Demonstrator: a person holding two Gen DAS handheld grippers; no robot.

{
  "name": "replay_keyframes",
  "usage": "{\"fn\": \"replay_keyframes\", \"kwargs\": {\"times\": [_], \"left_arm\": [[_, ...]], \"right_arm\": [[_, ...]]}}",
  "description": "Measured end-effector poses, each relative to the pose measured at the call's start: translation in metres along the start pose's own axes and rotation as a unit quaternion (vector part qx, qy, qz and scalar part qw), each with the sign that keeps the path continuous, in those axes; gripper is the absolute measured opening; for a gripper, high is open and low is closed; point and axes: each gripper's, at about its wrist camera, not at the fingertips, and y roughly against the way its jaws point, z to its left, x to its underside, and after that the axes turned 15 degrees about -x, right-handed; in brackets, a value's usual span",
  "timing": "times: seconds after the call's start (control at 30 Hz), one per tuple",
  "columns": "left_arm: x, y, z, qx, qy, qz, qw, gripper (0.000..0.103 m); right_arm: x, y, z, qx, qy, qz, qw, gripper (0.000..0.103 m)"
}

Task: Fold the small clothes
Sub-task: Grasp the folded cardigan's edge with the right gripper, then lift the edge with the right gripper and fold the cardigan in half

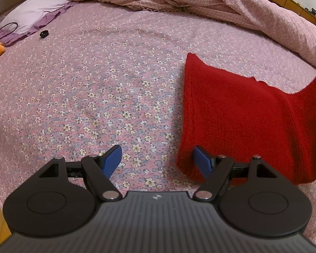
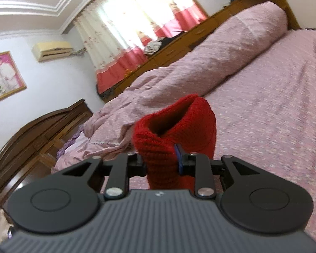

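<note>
Red knit (image 2: 174,135) between right claw (image 2: 161,160) pads

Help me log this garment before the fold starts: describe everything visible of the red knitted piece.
The red knitted piece is a small garment of thick ribbed knit, plain bright red. In the left wrist view it hangs in the air, one edge lifted toward the right, its lower part draping down beside the open left gripper, which holds nothing. The right gripper is shut on a bunched edge, where a tube-like opening gapes above the fingers. Below lies the floral bedsheet.
</note>
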Motion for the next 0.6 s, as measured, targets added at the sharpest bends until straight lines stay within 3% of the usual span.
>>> {"fn": "replay_keyframes", "kwargs": {"times": [0.3, 0.6], "left_arm": [[0.000, -0.002, 0.022, -0.014, 0.019, -0.003, 0.9997, 0.079], [0.005, -0.011, 0.050, -0.019, 0.044, 0.007, 0.9988, 0.079]], "right_arm": [[0.009, -0.031, 0.042, -0.039, 0.043, 0.030, 0.998, 0.028], [0.048, -0.069, 0.073, -0.064, 0.069, 0.100, 0.990, 0.028]]}}
